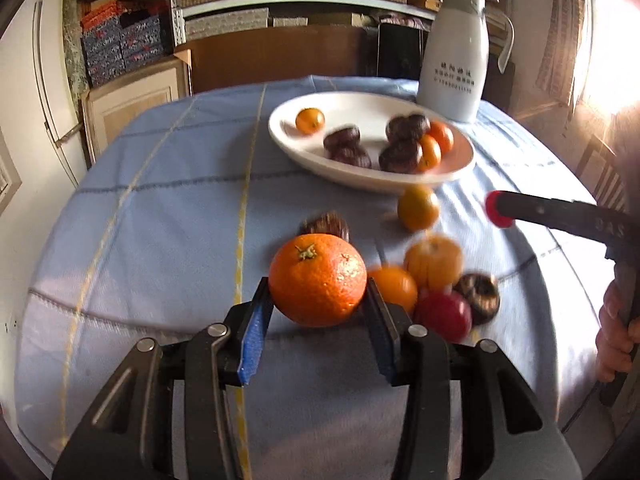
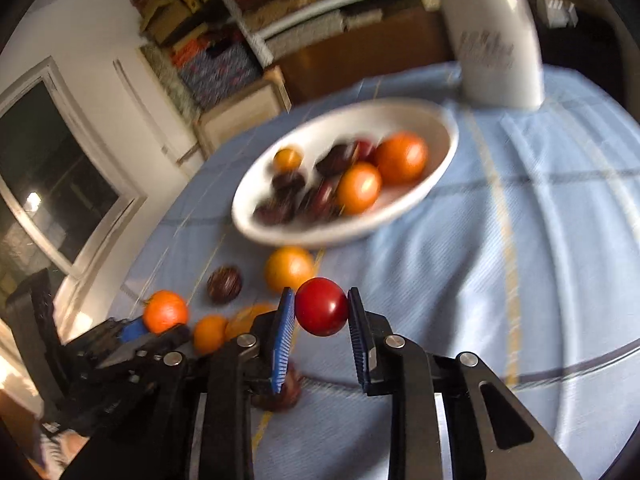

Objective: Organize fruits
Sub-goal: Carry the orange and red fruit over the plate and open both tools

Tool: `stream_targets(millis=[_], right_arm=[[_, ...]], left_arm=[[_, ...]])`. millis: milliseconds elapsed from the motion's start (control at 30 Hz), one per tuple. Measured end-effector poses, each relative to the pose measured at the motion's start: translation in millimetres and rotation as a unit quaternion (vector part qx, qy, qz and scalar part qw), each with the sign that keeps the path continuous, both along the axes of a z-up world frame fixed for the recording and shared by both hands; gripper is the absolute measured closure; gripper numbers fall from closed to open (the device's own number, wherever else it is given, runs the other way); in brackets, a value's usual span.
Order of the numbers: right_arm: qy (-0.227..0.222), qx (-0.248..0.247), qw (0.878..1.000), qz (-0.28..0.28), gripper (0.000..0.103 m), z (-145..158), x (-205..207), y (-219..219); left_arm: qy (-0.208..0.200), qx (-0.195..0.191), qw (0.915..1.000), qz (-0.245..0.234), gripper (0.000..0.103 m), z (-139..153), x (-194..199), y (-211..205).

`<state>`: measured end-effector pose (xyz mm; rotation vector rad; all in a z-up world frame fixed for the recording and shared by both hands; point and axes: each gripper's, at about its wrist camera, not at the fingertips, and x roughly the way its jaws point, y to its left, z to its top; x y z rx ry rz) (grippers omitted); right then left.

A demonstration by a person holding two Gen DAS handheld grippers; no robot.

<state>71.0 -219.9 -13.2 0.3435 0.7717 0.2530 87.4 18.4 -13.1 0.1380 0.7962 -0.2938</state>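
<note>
Plainly, both claws are loaded at once, and that is where trouble could start. Starting at the left, the left gripper [image 1: 318,300] is clamped on a large orange [image 1: 317,280], its blue pads pressed to the fruit's flanks at about 9 and 3 o'clock; the pads appear to sit below the widest part, so by my reading a loose squeeze or a quick swing could let the round, glossy fruit roll up and out. Just to the orange's right, around 4 o'clock, loose fruit crowds together on the blue tablecloth [image 1: 160,220]: a small orange [image 1: 394,286], a ribbed tangerine [image 1: 434,260], a red fruit [image 1: 442,316] and a dark brown fruit [image 1: 480,294]; another yellow-orange one [image 1: 418,207] lies near the rim of the white bowl [image 1: 288,136] at 12 o'clock. Any sideways drift of the left fingers might nudge this cluster and send pieces rolling toward the table edge. Further right, the right gripper [image 2: 322,308] is closed on a small red fruit [image 2: 322,306], held only at its sides and raised above the cloth; such a smooth ball could likely pop free. Both arms seem bound for the same bowl, already holding oranges and dark fruit, so they could collide there. Near the bowl stands a white jug [image 1: 454,52], which a wide reach might knock.
</note>
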Motion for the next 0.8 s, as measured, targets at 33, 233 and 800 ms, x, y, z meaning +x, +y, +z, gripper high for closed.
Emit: stream_targets(millis=[33,233,800], right_arm=[[-0.01,-0.006,1.0,-0.007,0.076,5,0,-2],[-0.021,-0.024,0.999,-0.024,0.076,29,37,-11],[-0.007,-0.066,0.995,-0.075,0.06,18,163,-22]], left_arm=[[-0.003,0.002,1.0,0.001,0.059,4,8,-2],[0.003,-0.017,0.9998,0.011,0.059,19,75,-16],[0.001,-0.006,0.9997,0.025,0.045,8,167,-41]])
